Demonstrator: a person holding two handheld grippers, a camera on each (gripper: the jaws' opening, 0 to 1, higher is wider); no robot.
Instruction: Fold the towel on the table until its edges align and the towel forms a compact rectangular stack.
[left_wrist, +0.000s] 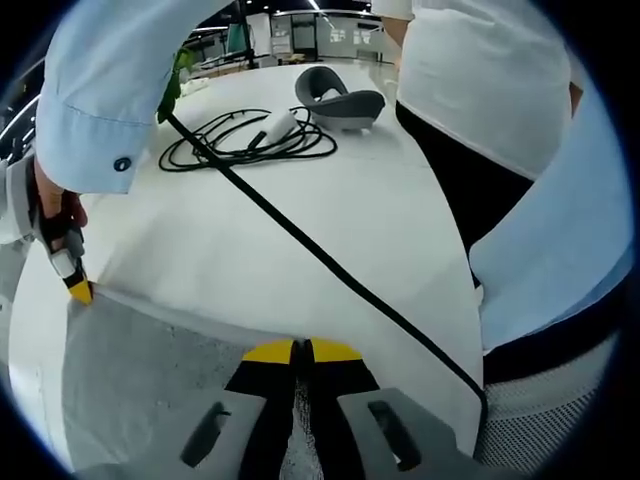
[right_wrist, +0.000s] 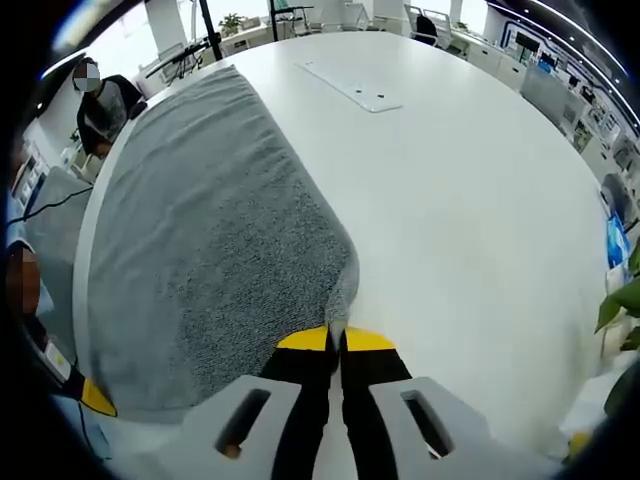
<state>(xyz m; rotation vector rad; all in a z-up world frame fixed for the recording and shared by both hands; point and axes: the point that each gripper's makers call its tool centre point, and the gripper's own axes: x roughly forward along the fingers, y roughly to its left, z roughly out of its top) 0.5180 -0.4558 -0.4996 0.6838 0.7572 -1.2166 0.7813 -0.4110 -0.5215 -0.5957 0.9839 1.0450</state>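
The grey towel (right_wrist: 210, 250) lies flat on the white table (right_wrist: 450, 200). Each gripper pinches a corner of it: the left gripper (left_wrist: 302, 352) and the right gripper (right_wrist: 337, 341) both have their jaws closed on the cloth. The grip on the left looks thin, though the view is poor. Lift both corners level and together, keep the edge taut, and lay it squarely onto the far edge.

Towel (left_wrist: 150, 385) cut off at bottom edge — corner hidden between right gripper (right_wrist: 336, 340) jaws.
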